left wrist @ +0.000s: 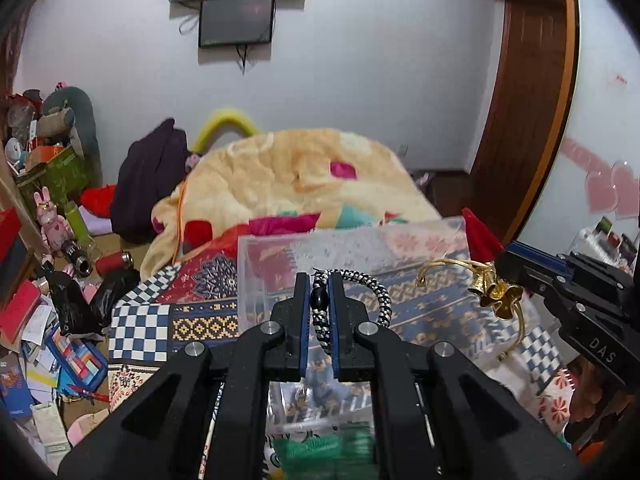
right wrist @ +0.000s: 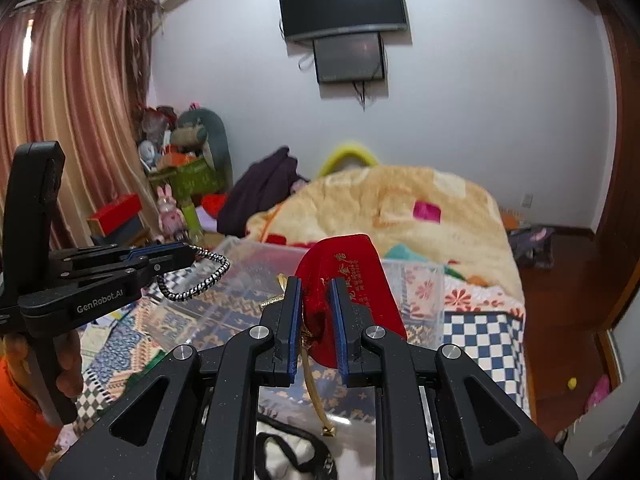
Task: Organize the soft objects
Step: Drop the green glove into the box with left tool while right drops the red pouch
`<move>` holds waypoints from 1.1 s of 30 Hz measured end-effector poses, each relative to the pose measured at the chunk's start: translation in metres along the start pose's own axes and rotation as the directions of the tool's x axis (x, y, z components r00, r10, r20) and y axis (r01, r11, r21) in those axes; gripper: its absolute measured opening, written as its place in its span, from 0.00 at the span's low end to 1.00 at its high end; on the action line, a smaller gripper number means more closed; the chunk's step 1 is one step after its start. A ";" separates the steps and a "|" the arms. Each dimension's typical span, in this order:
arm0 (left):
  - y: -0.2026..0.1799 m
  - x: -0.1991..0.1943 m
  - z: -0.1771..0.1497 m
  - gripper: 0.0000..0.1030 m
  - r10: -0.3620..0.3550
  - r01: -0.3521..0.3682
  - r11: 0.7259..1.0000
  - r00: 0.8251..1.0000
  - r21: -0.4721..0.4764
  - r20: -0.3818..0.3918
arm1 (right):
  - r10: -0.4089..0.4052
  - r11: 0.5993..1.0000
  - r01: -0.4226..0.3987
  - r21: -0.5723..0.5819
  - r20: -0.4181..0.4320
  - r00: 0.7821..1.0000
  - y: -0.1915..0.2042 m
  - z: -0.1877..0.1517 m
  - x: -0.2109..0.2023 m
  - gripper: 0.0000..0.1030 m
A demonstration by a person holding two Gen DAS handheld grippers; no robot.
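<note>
Cord (left wrist: 320, 312) sits clamped in my left gripper (left wrist: 319, 280), red pouch (right wrist: 352, 280) in my right gripper (right wrist: 316, 284); both hang over the clear bin's (left wrist: 360, 236) open top.

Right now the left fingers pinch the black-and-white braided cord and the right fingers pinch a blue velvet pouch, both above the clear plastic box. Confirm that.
Not quite: the pouch is red, not blue, as the right wrist view shows. The rest stands: the left gripper pinches the black-and-white braided cord, the right gripper pinches the pouch, and both are above the clear plastic box.
</note>
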State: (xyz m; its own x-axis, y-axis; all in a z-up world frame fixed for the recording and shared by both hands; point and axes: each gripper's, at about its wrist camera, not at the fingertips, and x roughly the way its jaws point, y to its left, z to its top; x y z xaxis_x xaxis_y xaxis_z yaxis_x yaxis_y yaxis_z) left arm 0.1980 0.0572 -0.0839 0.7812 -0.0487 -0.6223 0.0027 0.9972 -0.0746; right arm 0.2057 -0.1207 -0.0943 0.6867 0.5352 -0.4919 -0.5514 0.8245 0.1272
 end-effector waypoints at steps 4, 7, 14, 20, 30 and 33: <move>0.000 0.027 -0.003 0.07 0.008 -0.006 1.000 0.997 0.022 -0.082 | -0.013 1.000 0.012 -0.003 -0.082 0.997 -0.003 -0.002 0.021 0.13; -0.002 0.039 -0.008 0.07 0.040 -0.035 0.998 0.994 0.050 -0.106 | -0.018 1.000 0.014 -0.025 -0.129 0.992 -0.001 -0.007 0.030 0.13; -0.008 0.052 -0.015 0.07 0.071 -0.059 0.995 0.987 0.084 -0.145 | -0.016 0.997 0.000 -0.079 -0.198 0.980 0.008 -0.014 0.044 0.13; -0.005 0.046 -0.014 0.08 0.076 -0.066 0.995 0.989 0.081 -0.127 | -0.022 0.995 0.003 -0.096 -0.198 0.980 0.009 -0.012 0.041 0.15; -0.005 0.005 -0.008 0.21 0.045 -0.043 0.997 0.998 0.065 -0.034 | -0.017 0.996 0.007 -0.092 -0.101 0.995 0.011 -0.002 0.007 0.28; -0.004 -0.015 -0.006 0.29 0.025 -0.025 0.998 1.000 0.052 0.005 | -0.022 0.996 0.018 -0.092 -0.053 0.998 0.013 0.001 -0.009 0.44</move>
State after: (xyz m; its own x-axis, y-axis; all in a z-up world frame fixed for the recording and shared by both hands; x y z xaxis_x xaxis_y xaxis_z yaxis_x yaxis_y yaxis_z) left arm 0.1826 0.0537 -0.0796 0.7840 -0.0234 -0.6203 0.0153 0.9997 -0.0184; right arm 0.1928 -0.1145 -0.0875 0.6730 0.5060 -0.5394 -0.5803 0.8135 0.0391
